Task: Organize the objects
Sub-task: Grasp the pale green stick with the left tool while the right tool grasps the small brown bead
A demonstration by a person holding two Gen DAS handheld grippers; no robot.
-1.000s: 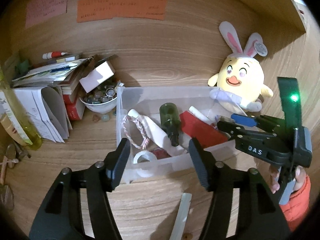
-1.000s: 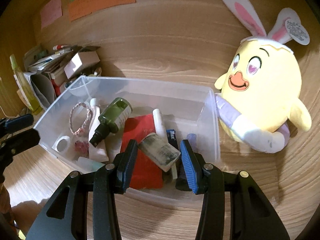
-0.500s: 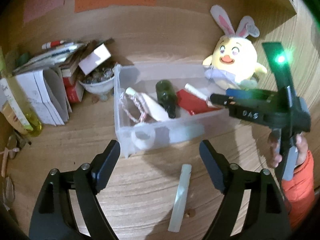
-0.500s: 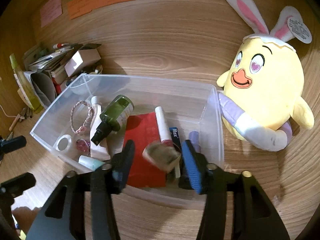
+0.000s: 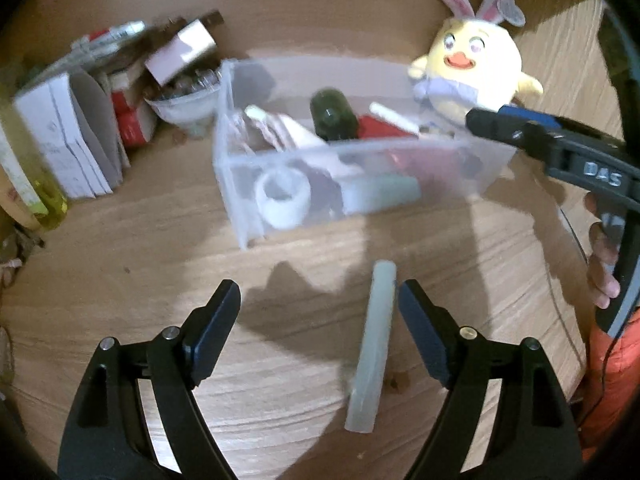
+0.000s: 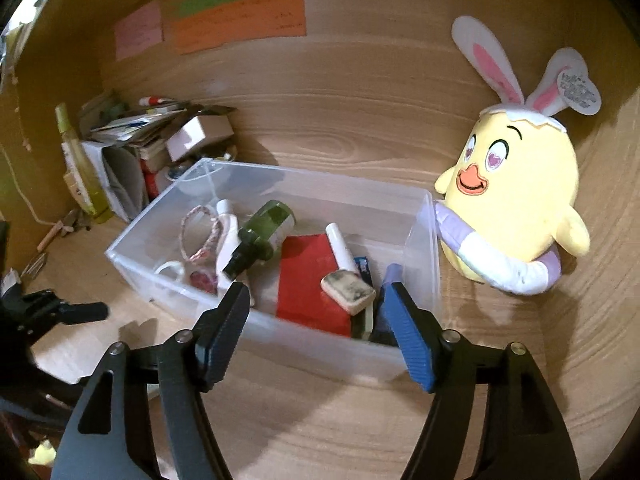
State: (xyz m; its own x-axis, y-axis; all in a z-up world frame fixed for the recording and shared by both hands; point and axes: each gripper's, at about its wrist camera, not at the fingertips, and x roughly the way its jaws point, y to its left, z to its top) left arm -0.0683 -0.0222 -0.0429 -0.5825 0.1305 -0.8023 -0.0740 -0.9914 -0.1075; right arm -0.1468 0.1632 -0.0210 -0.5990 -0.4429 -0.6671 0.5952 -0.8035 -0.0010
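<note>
1. Left wrist view: left gripper (image 5: 318, 308) wide open, holding nothing. A pale, smooth, translucent stick (image 5: 372, 350) lies on the wood-grain surface (image 5: 120, 280), lower centre, just inside the right-hand finger. Risk: closing off-centre could nudge the round stick into rolling away.
2. Right wrist view: right gripper (image 6: 318, 328) empty, jaws opening, low centre over the clear plastic bin (image 6: 420, 220). A smudged eraser (image 6: 348, 290) rests on a red booklet (image 6: 310, 280). Risk: the fingers clip the thin near wall.
</note>
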